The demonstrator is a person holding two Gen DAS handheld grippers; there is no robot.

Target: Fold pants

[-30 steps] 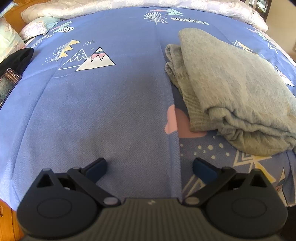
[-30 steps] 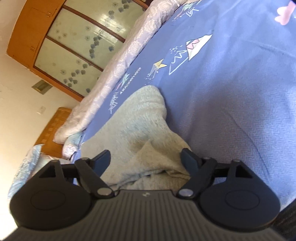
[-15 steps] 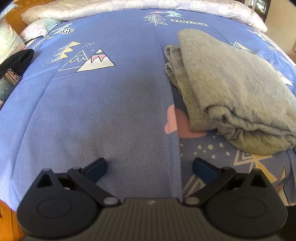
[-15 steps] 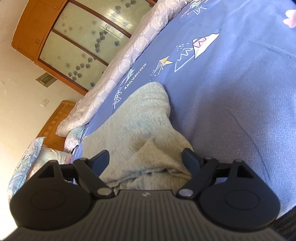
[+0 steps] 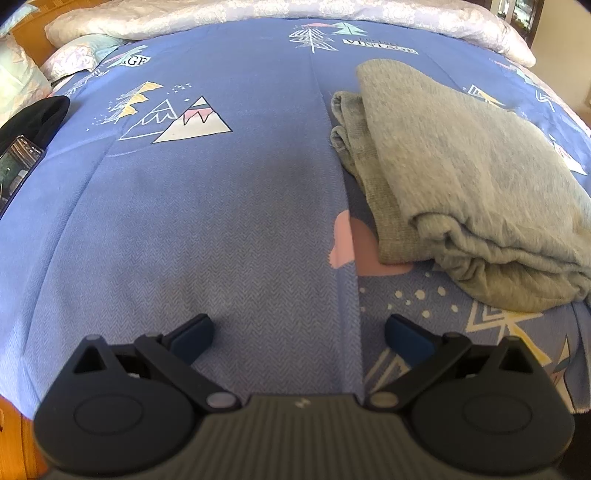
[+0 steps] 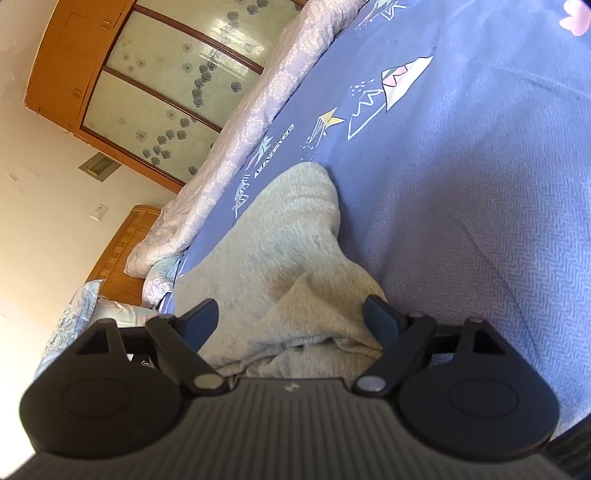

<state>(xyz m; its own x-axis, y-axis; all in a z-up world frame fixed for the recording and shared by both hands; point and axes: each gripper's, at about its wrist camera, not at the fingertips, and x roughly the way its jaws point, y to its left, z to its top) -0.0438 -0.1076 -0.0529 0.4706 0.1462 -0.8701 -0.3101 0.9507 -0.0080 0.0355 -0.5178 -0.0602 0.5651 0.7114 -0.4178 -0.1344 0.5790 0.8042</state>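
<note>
Grey pants (image 5: 469, 177) lie folded in a thick bundle on the blue patterned bedspread (image 5: 207, 206), at the right of the left wrist view. My left gripper (image 5: 297, 334) hovers open over bare bedspread, to the left of and nearer than the bundle, with nothing between its fingers. In the right wrist view the same grey pants (image 6: 280, 266) fill the lower middle. My right gripper (image 6: 290, 319) stands open just above the near folded edge, its fingers straddling the cloth without pressing on it.
A pale quilt (image 5: 258, 11) runs along the far edge of the bed. A black item and a phone (image 5: 18, 162) lie at the left edge. A wooden wardrobe with glass doors (image 6: 173, 74) and a wooden headboard (image 6: 122, 243) stand beyond the bed.
The right wrist view has tilted slightly, showing a little more of the wardrobe and wall. The left gripper and the pants have stayed where they were.
</note>
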